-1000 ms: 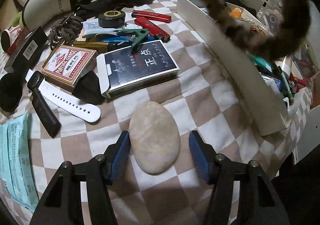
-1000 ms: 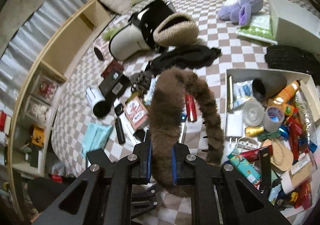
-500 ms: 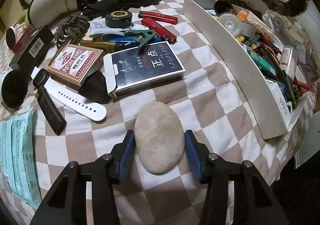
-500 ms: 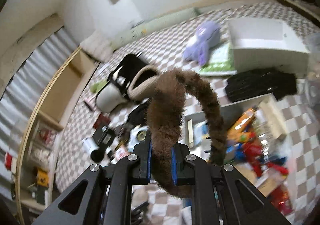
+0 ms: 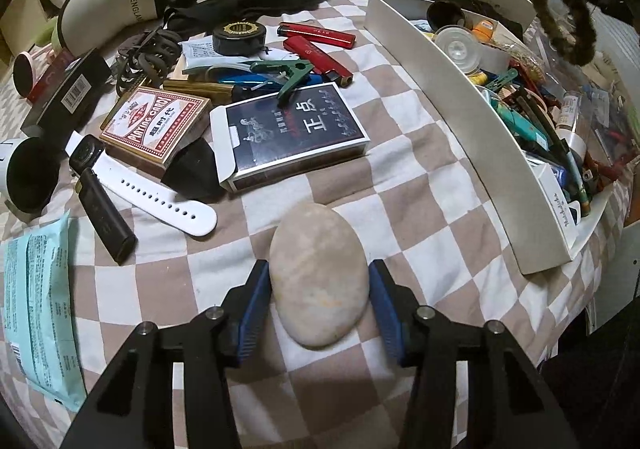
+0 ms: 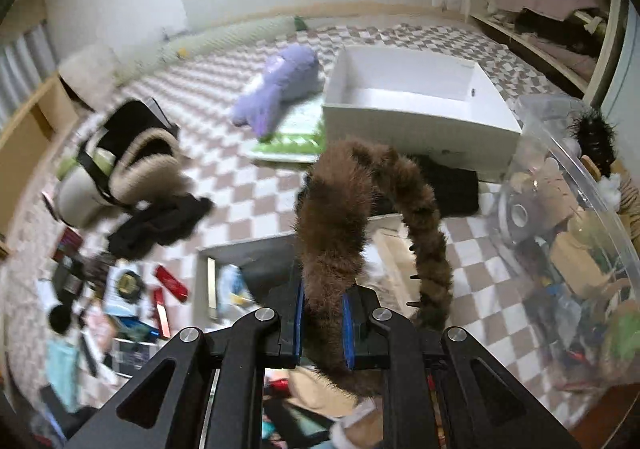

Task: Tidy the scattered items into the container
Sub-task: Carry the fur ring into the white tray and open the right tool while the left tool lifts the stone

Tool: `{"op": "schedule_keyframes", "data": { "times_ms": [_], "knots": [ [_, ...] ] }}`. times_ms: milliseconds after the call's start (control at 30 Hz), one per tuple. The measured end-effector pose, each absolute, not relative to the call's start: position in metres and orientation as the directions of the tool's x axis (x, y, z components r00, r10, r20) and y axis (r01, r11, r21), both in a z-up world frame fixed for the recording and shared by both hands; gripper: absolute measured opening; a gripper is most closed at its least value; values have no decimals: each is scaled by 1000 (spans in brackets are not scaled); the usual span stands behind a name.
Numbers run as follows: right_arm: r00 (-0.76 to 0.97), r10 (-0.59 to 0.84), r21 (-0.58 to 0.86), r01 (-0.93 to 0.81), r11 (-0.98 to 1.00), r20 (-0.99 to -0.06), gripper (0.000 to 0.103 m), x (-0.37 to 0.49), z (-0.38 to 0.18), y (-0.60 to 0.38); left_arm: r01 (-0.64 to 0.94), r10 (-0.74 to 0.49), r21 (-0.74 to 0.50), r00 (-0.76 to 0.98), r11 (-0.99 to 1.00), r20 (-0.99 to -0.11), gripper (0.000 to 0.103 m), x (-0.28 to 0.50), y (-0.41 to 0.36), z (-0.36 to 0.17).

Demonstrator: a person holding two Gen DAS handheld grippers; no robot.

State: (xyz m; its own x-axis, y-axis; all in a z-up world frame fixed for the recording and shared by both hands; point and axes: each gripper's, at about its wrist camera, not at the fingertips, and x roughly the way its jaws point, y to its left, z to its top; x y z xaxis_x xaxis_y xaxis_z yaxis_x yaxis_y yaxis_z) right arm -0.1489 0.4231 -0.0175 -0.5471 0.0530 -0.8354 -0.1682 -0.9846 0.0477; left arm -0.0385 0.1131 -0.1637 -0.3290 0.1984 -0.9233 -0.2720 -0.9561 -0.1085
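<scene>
A smooth beige oval stone (image 5: 318,273) lies on the checked bedsheet, and my left gripper (image 5: 318,303) is shut on it, blue pads pressed to both its sides. To the right stands the long white container (image 5: 472,137), crammed with small items. My right gripper (image 6: 323,323) is shut on a brown furry headband (image 6: 332,217), held in the air over the container (image 6: 248,249). In the left wrist view the headband (image 5: 560,5) hangs at the top right above the container's far part.
Scattered on the sheet are a dark card box (image 5: 292,133), a red playing-card pack (image 5: 156,125), a white watch strap (image 5: 152,195), red lighters (image 5: 316,49), a green clip (image 5: 292,73) and a tape roll (image 5: 239,37). A second white box (image 6: 416,105), a purple plush (image 6: 280,89) and a clear tub (image 6: 560,217) lie beyond.
My left gripper's jaws closed onto the stone's sides. The right gripper carried the headband away from the scattered items and over the container, tilting up so more of the room shows.
</scene>
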Motion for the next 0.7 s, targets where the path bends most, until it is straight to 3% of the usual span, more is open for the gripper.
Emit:
{"op": "schedule_keyframes", "data": {
  "times_ms": [200,467,533,600,700],
  "knots": [
    [-457,106,-24,-181,-983,-883,16,-162,-49,422,-275,193,-103,-324,-956,-926,50,-37,115,-164],
    [-376,41,36,-194,-980,-926,18,-164,-69,426,-278,193,-102,-321,-955,-927,50,-36,117,-162],
    [-369,24,52,-196,-979,-929,29,-163,-71,424,-277,195,-104,-322,-955,-926,50,-35,117,-161],
    [-366,10,66,-192,-979,-930,83,-162,-72,421,-280,199,-107,-325,-954,-925,50,-34,117,-159],
    [-383,16,51,-165,-985,-924,85,-160,-67,414,-285,205,-110,-329,-952,-922,50,-32,118,-156]
  ]
}}
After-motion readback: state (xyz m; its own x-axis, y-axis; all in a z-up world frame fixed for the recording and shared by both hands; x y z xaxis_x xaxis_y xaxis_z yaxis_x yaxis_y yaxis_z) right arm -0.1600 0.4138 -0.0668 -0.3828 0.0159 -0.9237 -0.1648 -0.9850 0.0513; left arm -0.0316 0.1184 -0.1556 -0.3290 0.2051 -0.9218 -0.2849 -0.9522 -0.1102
